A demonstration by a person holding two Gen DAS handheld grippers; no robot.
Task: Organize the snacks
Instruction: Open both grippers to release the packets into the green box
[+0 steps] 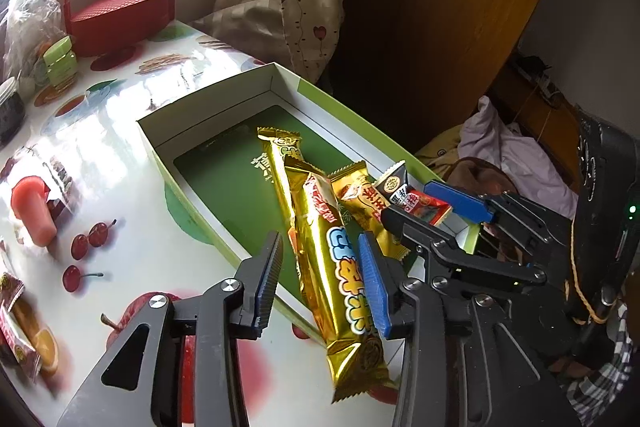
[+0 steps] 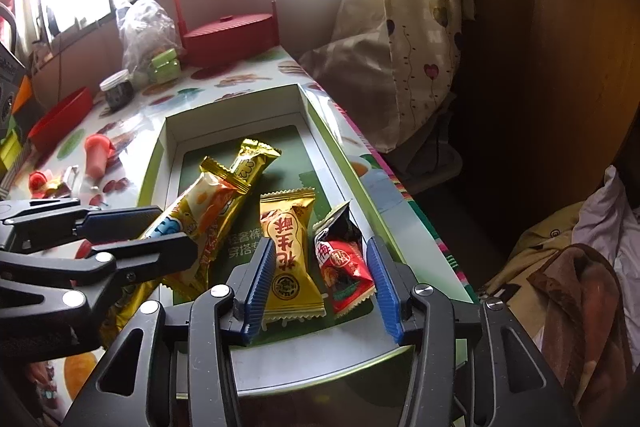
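Long gold snack bar [image 1: 340, 259] lies half in the green box [image 1: 224, 95], its near end hanging over the box's front wall onto the desk [image 1: 120, 163]. A second gold bar [image 1: 280, 163] sits under it inside. Short gold pack [image 2: 290, 259] and red-black pack [image 2: 344, 267] lie flat in the box, side by side.

Left hand-held gripper [image 1: 320, 267] straddles the long bar, jaws apart, pads not pressing; it's released. Right hand-held gripper [image 2: 320, 287] also released, both small packs between its jaws w/o contact.

We judge this is a drop-off step. We lift both straight up & back so pads don't drag the foil. The long bar prob. needs a nudge fwd, else it may tip out.
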